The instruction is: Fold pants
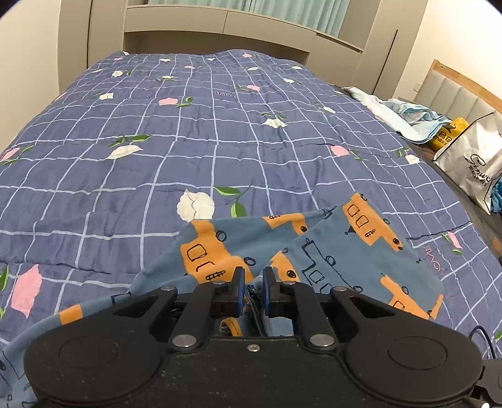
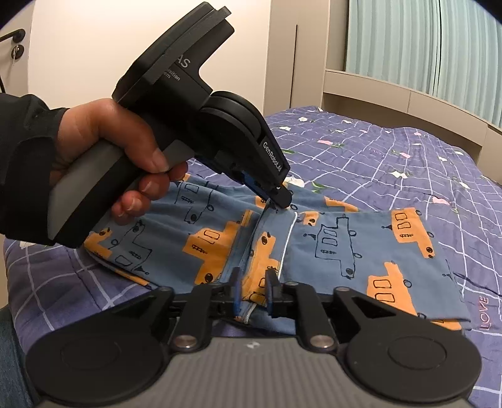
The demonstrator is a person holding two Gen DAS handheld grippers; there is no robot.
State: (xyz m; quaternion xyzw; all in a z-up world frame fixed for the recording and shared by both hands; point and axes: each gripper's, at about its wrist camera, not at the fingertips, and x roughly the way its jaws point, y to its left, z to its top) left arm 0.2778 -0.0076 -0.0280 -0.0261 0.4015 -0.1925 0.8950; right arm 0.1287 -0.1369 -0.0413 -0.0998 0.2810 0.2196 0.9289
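Blue pants (image 2: 339, 251) with orange bus prints lie on the bed, folded over at the middle. They also show in the left wrist view (image 1: 329, 251). My left gripper (image 1: 253, 287) is shut on a bunched fold of the pants; in the right wrist view its tips (image 2: 277, 201) pinch the far edge of the fold. My right gripper (image 2: 253, 292) is shut on the near edge of the same fold, with fabric between its blue pads (image 2: 236, 290).
A blue checked floral quilt (image 1: 188, 131) covers the bed. At the right bedside lie a light blue cloth (image 1: 404, 116), a yellow pack (image 1: 448, 135) and a white shopping bag (image 1: 470, 160). A beige headboard shelf (image 1: 219, 25) stands behind.
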